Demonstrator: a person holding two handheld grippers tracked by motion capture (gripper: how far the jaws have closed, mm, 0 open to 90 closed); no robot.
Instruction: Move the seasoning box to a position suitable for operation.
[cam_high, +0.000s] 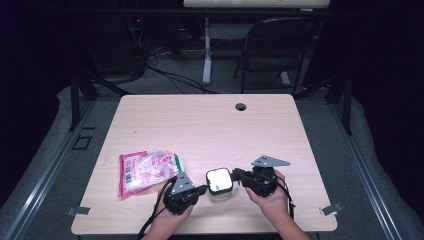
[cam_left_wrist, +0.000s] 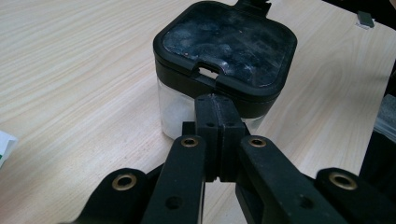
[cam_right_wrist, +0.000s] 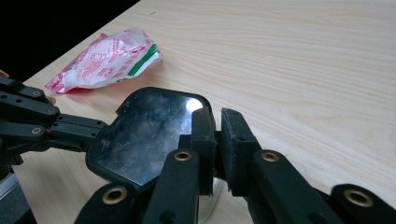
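A small clear container with a black lid (cam_high: 219, 182) stands near the table's front edge, between my two grippers. In the left gripper view the lid (cam_left_wrist: 224, 42) fills the middle, and my left gripper (cam_left_wrist: 217, 100) is shut, its tips pressed against the rim just under the lid's front tab. It comes in from the container's left (cam_high: 204, 189). My right gripper (cam_high: 235, 175) reaches in from the right. Its jaws (cam_right_wrist: 218, 114) stand almost together with a thin slit, pinching the corner of the lid (cam_right_wrist: 144, 135).
A red, white and green plastic bag (cam_high: 147, 170) lies flat to the left of the container, also seen beyond the lid (cam_right_wrist: 105, 58). The wooden table (cam_high: 210, 125) has a cable hole (cam_high: 241, 106) at the back. A dark folding chair (cam_high: 280, 45) stands behind the table.
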